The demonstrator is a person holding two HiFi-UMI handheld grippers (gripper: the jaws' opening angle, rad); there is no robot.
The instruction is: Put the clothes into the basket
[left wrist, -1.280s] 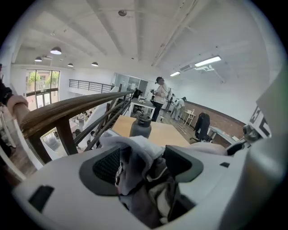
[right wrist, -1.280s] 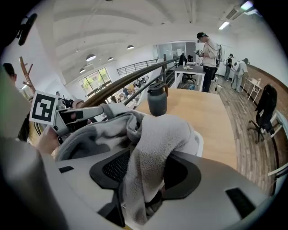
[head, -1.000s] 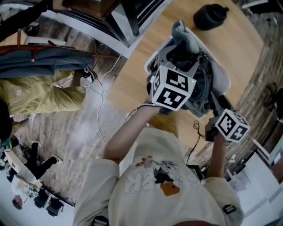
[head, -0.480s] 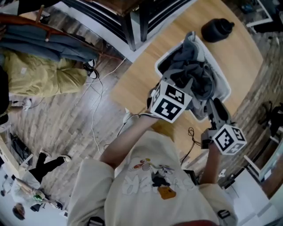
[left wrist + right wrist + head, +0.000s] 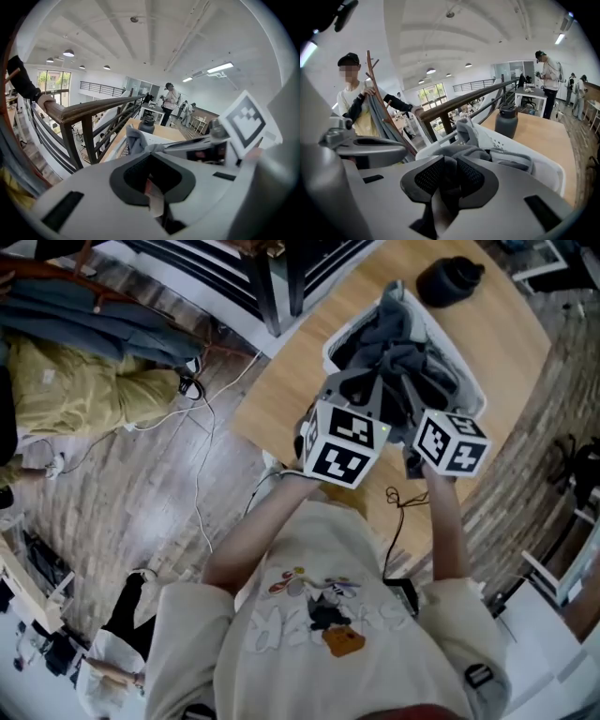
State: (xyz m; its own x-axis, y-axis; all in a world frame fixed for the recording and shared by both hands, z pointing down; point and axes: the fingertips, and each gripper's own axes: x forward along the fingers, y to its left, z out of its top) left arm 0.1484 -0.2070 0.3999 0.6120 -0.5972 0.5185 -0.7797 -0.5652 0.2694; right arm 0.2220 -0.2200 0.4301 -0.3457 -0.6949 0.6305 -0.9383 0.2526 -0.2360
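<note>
- Head view: the white basket (image 5: 461,369) stands on the wooden surface (image 5: 281,399), heaped with grey clothes (image 5: 398,352). One grey fold sticks up at the basket's far corner.
- The left claw (image 5: 367,395) and the right claw (image 5: 419,409) reach side by side into the near end of that heap.
- A black jug (image 5: 450,279) stands on the surface beyond the basket, apart from it. Off to the left, past a dark railing (image 5: 244,277), lies a yellow garment (image 5: 84,395).
- Left gripper view: the left claw (image 5: 152,180) is closed tight, with a pale strip of cloth (image 5: 155,200) pinched between its dark pads.
- Past it, a grey fold drapes over the corner of the basket (image 5: 161,138). The jug (image 5: 146,124) stands behind on the surface (image 5: 171,133).
- Right gripper view: the right claw (image 5: 447,180) is narrow. Its jaws have just been closing, and the pads press on a bunch of dark grey cloth from the clothes (image 5: 464,152).
- The basket (image 5: 546,171) lies just ahead, with the jug (image 5: 506,121) beyond it. At the left, a person (image 5: 351,105) holds grey garments.
</note>
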